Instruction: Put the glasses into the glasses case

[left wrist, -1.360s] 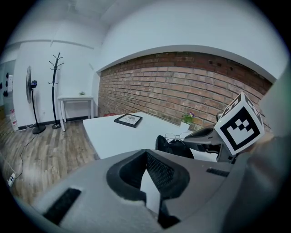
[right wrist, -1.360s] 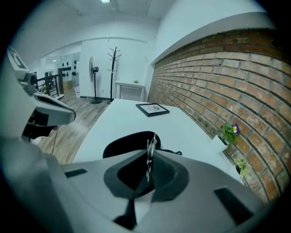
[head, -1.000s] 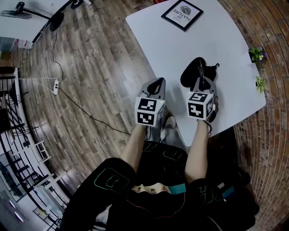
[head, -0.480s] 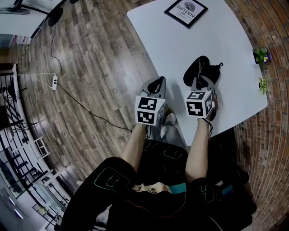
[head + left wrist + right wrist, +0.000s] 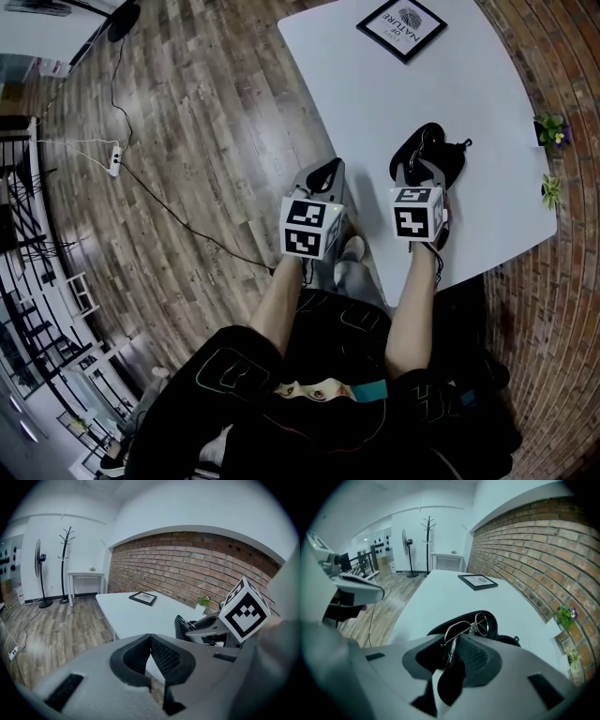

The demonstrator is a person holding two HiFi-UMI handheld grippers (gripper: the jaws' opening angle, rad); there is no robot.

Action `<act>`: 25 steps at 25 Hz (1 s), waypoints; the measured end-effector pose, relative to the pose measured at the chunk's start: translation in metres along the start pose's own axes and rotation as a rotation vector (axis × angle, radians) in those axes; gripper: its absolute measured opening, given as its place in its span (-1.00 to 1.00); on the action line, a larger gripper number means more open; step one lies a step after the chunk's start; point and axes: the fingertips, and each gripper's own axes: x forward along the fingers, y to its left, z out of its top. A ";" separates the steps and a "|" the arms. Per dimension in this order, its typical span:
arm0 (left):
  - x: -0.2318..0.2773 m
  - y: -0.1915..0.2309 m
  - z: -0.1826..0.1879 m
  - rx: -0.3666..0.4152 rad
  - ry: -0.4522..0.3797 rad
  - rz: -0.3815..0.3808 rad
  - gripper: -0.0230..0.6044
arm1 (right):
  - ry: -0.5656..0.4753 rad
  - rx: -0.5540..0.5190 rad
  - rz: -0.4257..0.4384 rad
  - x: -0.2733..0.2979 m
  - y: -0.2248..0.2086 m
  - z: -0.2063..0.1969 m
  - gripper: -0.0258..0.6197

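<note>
A black glasses case (image 5: 441, 150) lies open on the white table (image 5: 375, 103), near its front right edge. Thin metal-framed glasses (image 5: 474, 623) rest over the case's hollow (image 5: 490, 620). My right gripper (image 5: 419, 173) points steeply down at the case. Its jaws have just been opening, and one temple of the glasses still runs between them without being pinched (image 5: 452, 641). My left gripper (image 5: 328, 171) hangs off the table's left edge, over the floor, with its pads meeting and nothing in them (image 5: 150, 638). The left gripper view shows the case (image 5: 180, 623) beside the right gripper's marker cube (image 5: 243, 611).
A framed picture (image 5: 401, 23) lies at the table's far end. Two small potted plants (image 5: 548, 128) (image 5: 550, 187) stand at the table's right edge by the brick wall. A power strip (image 5: 114, 169) with its cable lies on the wooden floor on the left.
The right gripper has moved forward and down over the open case with the glasses. The left gripper has stayed where it was.
</note>
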 end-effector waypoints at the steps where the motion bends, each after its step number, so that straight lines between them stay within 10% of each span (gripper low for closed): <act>1: 0.000 0.001 0.001 -0.001 -0.001 0.002 -0.93 | 0.001 0.034 0.021 0.002 0.002 0.000 -0.57; 14: 0.001 -0.008 0.003 0.013 -0.009 -0.014 -0.93 | -0.092 0.344 0.214 -0.003 0.005 0.005 -0.22; 25: -0.006 -0.041 0.018 0.019 -0.082 -0.055 -0.93 | -0.290 0.430 0.072 -0.053 -0.039 0.011 -0.90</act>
